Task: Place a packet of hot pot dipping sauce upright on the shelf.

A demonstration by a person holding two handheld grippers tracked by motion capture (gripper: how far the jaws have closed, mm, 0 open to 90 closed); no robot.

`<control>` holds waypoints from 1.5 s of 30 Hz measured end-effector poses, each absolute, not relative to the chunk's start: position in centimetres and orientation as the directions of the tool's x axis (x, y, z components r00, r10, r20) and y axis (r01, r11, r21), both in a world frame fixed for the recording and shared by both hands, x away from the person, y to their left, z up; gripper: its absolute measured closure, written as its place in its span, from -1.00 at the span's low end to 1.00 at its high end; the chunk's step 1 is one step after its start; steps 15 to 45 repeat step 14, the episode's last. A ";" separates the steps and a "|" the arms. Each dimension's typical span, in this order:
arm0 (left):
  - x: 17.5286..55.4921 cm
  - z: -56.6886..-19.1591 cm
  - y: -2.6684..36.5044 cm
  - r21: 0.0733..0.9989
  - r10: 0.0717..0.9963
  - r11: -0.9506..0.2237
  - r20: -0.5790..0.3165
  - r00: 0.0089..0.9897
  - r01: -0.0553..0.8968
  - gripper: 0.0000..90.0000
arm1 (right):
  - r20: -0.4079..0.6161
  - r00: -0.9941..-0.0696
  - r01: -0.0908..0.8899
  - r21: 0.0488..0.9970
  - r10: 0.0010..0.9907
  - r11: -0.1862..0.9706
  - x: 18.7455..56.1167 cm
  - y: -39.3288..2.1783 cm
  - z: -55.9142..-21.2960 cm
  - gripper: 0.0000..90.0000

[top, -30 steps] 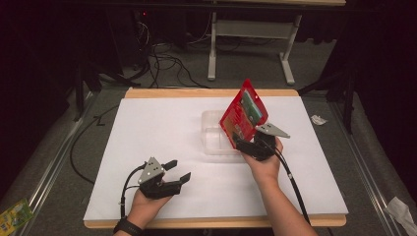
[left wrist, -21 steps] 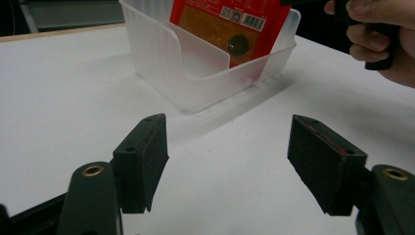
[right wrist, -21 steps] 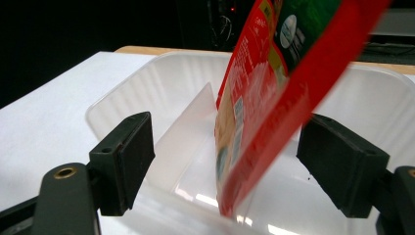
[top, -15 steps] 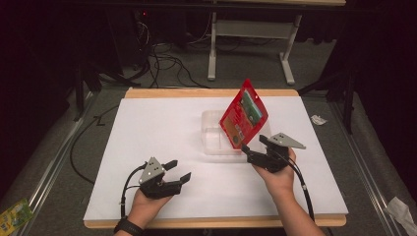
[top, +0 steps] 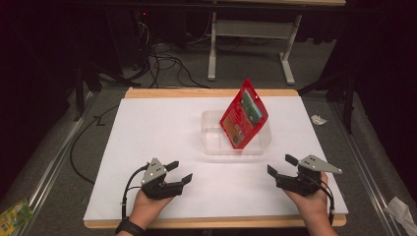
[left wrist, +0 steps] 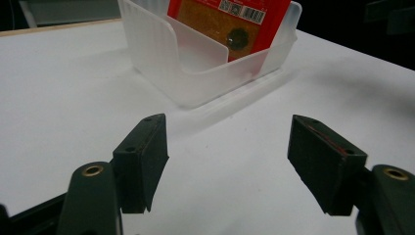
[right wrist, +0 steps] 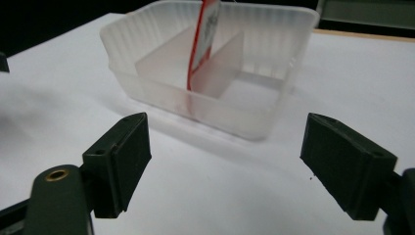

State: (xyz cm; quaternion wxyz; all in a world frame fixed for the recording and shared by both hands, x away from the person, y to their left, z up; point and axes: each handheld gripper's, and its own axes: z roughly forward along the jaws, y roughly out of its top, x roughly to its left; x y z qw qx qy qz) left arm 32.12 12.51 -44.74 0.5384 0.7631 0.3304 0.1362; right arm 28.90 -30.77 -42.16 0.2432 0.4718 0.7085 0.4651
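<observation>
Red packet [top: 244,119] standing on edge, tilted, inside clear plastic tray [top: 212,143]; lower edge seated against the tray's inner divider, upper corner rising well above the rim. Same packet [left wrist: 230,22] seen broadside beyond the left gripper's jaws, and edge-on [right wrist: 201,41] beyond the right gripper's jaws.

Left gripper [top: 176,171] resting low over the white table [top: 147,123], held in a hand near the front edge; jaws apart, nothing between them. Tray ahead of it and off to its right, well apart.

Right gripper [top: 281,165] likewise held low near the front edge, clear of the packet; jaws apart, just opened a little further, nothing between them. Tray [right wrist: 274,105] ahead of it and slightly to its left, near but not touching.

Tray and packet lying between the two grippers and farther from the person than either. Both sets of jaws pointed roughly toward the tray, neither touching it.
</observation>
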 end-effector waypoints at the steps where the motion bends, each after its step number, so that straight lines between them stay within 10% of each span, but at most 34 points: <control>1: 32.0 -44.6 12.4 0.915 0.648 -0.191 -0.155 0.746 0.356 -0.30 | 0.091 -0.435 0.441 0.889 0.896 0.124 28.5 -31.2 -42.3 -0.60; 45: 31.6 -44.8 11.2 0.910 0.632 -0.229 -0.130 0.764 0.344 -0.30 | 0.103 -0.414 0.440 0.892 0.905 0.100 27.2 -32.6 -43.3 -0.61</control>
